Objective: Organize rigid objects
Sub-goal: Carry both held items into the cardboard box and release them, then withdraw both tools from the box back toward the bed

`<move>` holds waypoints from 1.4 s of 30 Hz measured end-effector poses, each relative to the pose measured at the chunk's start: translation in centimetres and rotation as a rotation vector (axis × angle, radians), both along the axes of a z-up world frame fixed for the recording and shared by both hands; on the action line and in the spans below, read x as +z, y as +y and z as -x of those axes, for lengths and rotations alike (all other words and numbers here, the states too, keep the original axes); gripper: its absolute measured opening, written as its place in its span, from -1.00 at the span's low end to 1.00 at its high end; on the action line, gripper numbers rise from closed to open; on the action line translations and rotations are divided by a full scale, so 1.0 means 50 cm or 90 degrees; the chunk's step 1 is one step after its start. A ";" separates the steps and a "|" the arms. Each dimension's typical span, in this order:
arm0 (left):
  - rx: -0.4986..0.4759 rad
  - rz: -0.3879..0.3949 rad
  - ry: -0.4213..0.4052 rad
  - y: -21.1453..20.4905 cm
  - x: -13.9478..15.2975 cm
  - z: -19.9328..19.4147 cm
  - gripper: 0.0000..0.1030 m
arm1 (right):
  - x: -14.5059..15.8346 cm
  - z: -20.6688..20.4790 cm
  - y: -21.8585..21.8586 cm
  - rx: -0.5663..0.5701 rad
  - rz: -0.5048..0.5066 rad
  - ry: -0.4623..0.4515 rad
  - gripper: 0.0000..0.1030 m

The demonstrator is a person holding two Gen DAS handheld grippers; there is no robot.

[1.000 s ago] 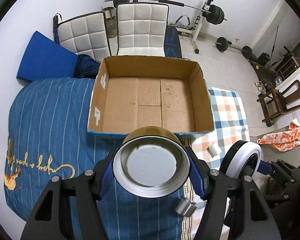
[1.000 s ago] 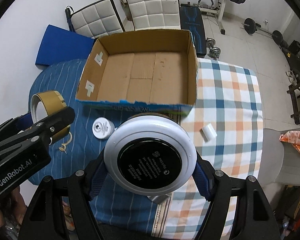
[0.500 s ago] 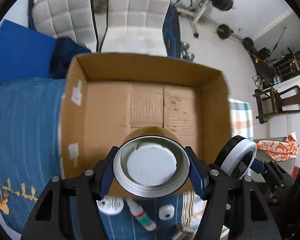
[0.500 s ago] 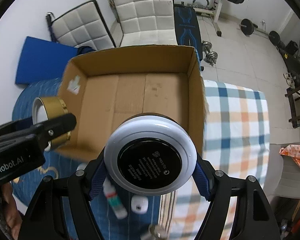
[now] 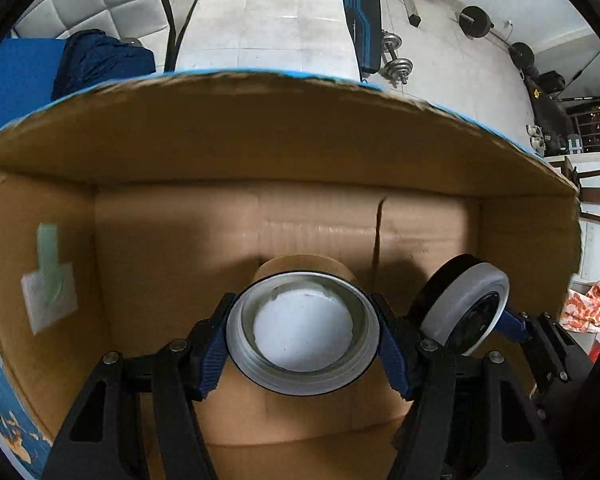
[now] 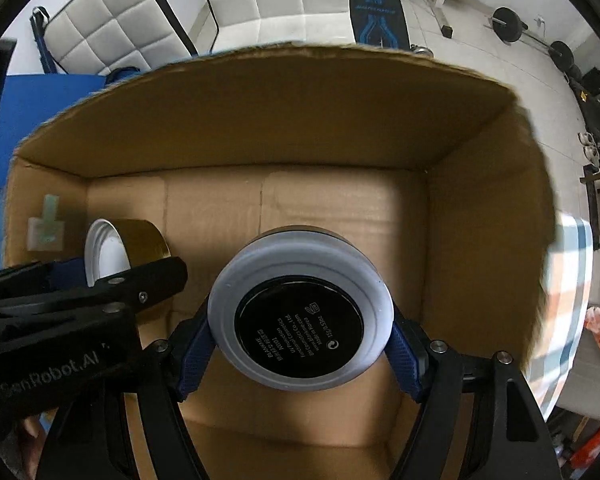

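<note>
My left gripper (image 5: 303, 338) is shut on a gold jar (image 5: 303, 334) with a white inside, its blue pads pressing both sides. It hangs low inside the open cardboard box (image 5: 260, 128), over the left part of the floor. My right gripper (image 6: 300, 330) is shut on a round white container with a black labelled base (image 6: 300, 322), beside it to the right, also inside the box. In the right wrist view the gold jar (image 6: 128, 246) and the left gripper (image 6: 104, 276) show at the left. The white container (image 5: 466, 306) shows at the right of the left wrist view.
The box's walls rise around both grippers; a taped white patch (image 5: 48, 296) sticks to its left wall. Beyond the far wall are white padded chairs (image 6: 284, 4), a blue mat (image 6: 32, 100), dumbbells (image 5: 396, 66) and weights on the tiled floor. A checked cloth (image 6: 572, 272) lies at the right.
Both grippers have moved forward over the box's near wall and down into it, each still gripping its object. The small items on the blue cloth have dropped out of view.
</note>
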State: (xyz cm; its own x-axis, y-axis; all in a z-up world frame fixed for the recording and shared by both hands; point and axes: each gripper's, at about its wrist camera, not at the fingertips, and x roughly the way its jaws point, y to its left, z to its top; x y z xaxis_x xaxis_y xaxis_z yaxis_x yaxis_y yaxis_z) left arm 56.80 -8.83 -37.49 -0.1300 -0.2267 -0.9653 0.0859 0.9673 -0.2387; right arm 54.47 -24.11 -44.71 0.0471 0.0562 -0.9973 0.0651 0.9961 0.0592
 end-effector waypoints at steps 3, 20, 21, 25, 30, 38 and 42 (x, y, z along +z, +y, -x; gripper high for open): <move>-0.001 0.000 0.011 -0.003 -0.010 -0.005 0.21 | -0.025 -0.019 0.000 0.004 0.001 0.013 0.50; -0.008 -0.050 0.004 0.012 0.025 0.032 0.64 | -0.044 -0.044 0.001 0.031 0.022 0.051 0.73; -0.011 -0.058 -0.004 0.014 0.033 0.037 0.66 | -0.039 -0.040 0.004 0.032 0.023 0.050 0.75; -0.007 -0.077 -0.035 0.022 0.072 0.083 0.80 | -0.014 -0.016 0.012 0.032 0.030 0.044 1.00; 0.004 -0.076 -0.058 0.043 0.101 0.147 0.92 | 0.020 0.027 0.013 0.022 0.026 0.033 1.00; 0.026 -0.072 -0.119 0.049 0.160 0.209 0.92 | 0.068 0.143 0.032 0.013 0.015 0.006 1.00; 0.037 -0.072 -0.152 0.061 0.200 0.239 0.92 | 0.106 0.173 0.027 0.003 0.012 -0.016 1.00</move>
State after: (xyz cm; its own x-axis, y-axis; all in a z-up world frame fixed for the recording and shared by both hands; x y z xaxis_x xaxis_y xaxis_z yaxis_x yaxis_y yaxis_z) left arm 44.88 -5.78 -27.51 0.1140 -0.1160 -0.9867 0.0703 0.9916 -0.1085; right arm 45.80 -22.78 -39.42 0.0720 0.0379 -0.9967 0.0592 0.9974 0.0422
